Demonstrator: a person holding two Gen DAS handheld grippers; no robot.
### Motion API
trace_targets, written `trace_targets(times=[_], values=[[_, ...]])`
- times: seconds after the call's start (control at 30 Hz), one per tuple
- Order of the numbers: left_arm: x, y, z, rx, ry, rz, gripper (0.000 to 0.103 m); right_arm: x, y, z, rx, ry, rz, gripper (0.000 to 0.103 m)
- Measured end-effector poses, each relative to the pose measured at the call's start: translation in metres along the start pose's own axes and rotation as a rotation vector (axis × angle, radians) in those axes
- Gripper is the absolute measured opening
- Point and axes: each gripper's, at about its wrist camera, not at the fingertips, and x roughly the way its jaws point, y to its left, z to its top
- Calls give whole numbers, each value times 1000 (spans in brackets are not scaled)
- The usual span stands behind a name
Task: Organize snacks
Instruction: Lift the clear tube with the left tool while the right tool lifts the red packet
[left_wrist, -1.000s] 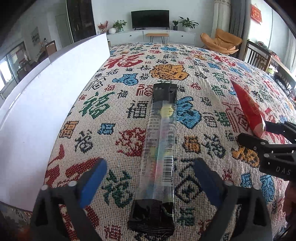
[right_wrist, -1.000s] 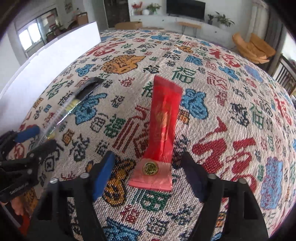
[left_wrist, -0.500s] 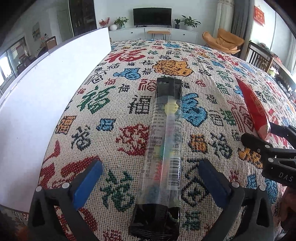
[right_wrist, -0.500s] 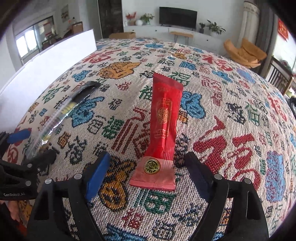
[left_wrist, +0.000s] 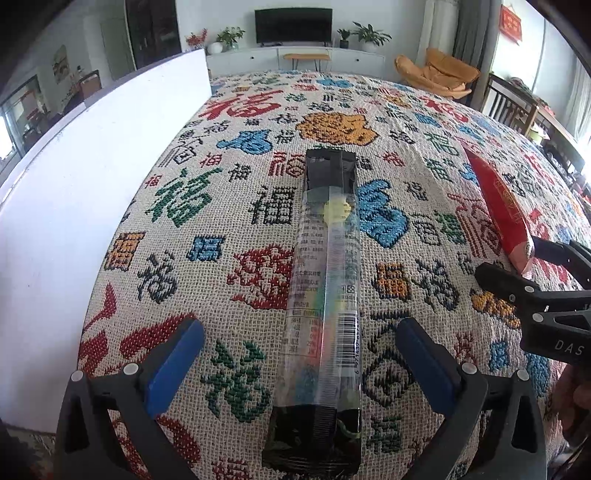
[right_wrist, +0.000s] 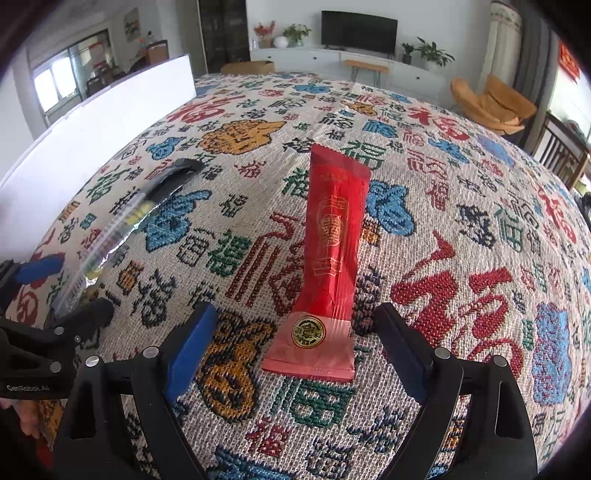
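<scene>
Two snack packs lie flat on a patterned cloth (left_wrist: 258, 229), each lined up between the fingers of one gripper. The left gripper (left_wrist: 301, 354) stands wide apart, its blue pads (left_wrist: 173, 365) on either side of a long clear pack (left_wrist: 325, 295) with black ends; the near black end lies just ahead of the finger roots, and the far end points straight away from the tips. Neither pad touches the wrapper. The right gripper (right_wrist: 295, 345) is likewise spread wide, and the red pack (right_wrist: 332, 258) lies lengthwise in its gap, with the gold-sealed near end level with the fingertips and the rest running out beyond them (again, no contact can be seen on either side). From the right camera the clear pack appears well off to the left of the fingers, beside the other gripper; from the left camera the red pack appears off to the right, its near end at the tips of the right gripper. A white board (left_wrist: 92, 177) stands along the cloth's edge, left of both pairs of fingers. No box, tray or bin shows in either view, so where the snacks belong cannot be told. By this evidence the task is at its start: both packs are unheld, apart from one another, and nothing is yet sorted; grasping and placing both remain to be done.
</scene>
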Motion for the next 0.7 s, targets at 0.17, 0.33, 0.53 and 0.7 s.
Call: trace_targets(times=[0.17, 0.33, 0.53, 0.7], values=[[-6, 13, 27, -91, 63, -134, 103, 8, -10, 33, -54, 273, 107, 89], [1, -2, 42, -19, 111, -52, 94, 2, -36, 66, 55, 300, 166, 88], [10, -6, 35, 1, 122, 8, 72, 19, -39, 66, 85, 335, 168, 84], [-3, 7, 29, -14, 72, -41, 21, 4, -41, 49, 97, 289, 172, 18]])
